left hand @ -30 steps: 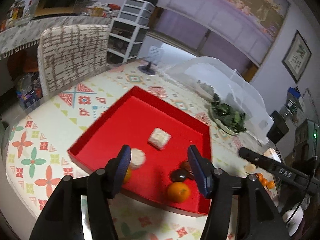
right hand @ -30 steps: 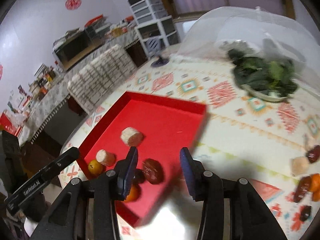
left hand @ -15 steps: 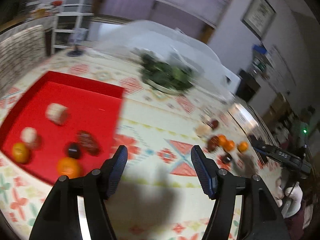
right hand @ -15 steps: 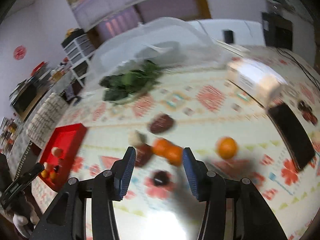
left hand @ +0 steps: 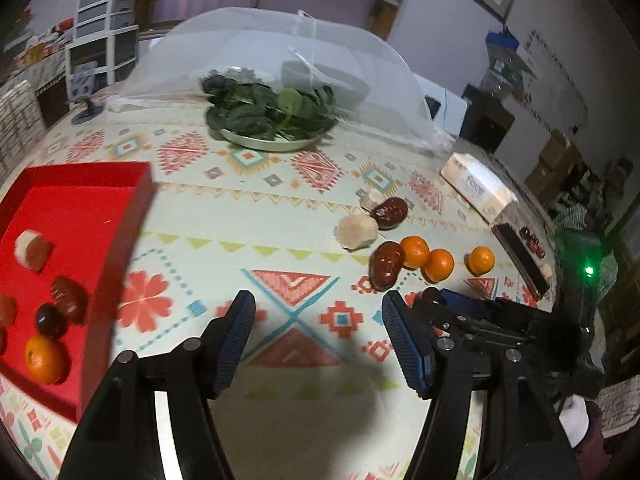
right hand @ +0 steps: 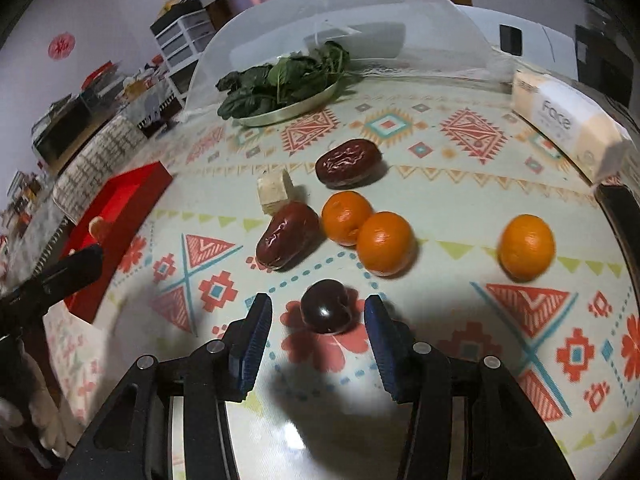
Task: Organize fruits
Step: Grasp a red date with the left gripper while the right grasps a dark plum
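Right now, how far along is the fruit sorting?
Partly done. The red tray already holds an orange, dates and pale pieces. In hand: nothing yet; the right gripper is open around a dark plum, not closed. The left gripper is open over bare cloth. Left on the table: three oranges, two dates, the plum and pale chunks.

Left gripper (left hand: 318, 320): my jaws are spread wide, holding nothing, hovering low over the counter.
Right gripper (right hand: 318, 320): my jaws are spread too, angled down, one blue pad (right hand: 252, 342) on each side of the gap.
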Demonstrator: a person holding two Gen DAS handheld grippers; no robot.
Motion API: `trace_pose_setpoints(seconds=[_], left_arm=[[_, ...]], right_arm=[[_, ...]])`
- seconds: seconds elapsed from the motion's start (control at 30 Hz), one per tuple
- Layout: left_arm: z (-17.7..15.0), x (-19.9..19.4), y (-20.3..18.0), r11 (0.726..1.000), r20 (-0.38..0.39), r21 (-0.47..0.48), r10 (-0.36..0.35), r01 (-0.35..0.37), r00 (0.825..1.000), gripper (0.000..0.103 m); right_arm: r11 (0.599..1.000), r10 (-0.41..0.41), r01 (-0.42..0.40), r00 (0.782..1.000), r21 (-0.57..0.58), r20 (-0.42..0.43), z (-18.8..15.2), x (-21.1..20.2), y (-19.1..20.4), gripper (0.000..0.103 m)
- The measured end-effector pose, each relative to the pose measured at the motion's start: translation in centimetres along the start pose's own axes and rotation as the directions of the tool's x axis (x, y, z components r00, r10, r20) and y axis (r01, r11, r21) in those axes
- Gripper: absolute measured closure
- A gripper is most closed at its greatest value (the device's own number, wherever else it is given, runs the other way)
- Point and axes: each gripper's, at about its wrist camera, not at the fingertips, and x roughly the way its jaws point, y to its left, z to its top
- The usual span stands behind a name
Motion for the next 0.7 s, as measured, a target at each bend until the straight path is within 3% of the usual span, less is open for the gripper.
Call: trace_pose_setpoints(seconds=[0.07,0.2,0.33,0.6,0.67,0.7], left_arm=[[0.3,1.3,-1.0,1.0,-0.025,0.018,-0.01,0.01,1.0,0.038],[0.8,4.2,-3.2,0.997,-0.064,0.076,-0.016,0.021,0.998,0.038],[1.1,6.8,-4.9,0.993,-0.099,0.113,-0.019,0.03,0.995,0.038],[1.5,10.3,-6.9,0.985,-0.112,0.175,0.013,0.007,0.994,0.04],[1.4,10.4,-7.3,0.978,-0.09,0.209,0.043,-0.023,0.995,0.068],[1.4,10.5,-7.5,0.975,-0.089,0.219,0.054,-0.034,0.995,0.074]], right_arm=[[1.0,-0.005,0.005,1.0,-0.011,-0.001,0.1,0.1,-0.1,0.075],[1.0,0.024,-0.024,1.0,-0.006,0.005,-0.3,-0.5,-0.8,0.076],[1.0,-0.003,0.004,1.0,-0.002,0.024,-0.8,-1.6,-1.7,0.076],[0.997,0.008,-0.011,0.999,0.076,0.04,-1.2,-3.3,-4.6,0.075],[0.997,0.009,-0.013,0.999,0.082,0.042,-1.2,-3.5,-4.8,0.075],[0.996,0.01,-0.014,0.999,0.084,0.043,-1.2,-3.5,-4.8,0.075]])
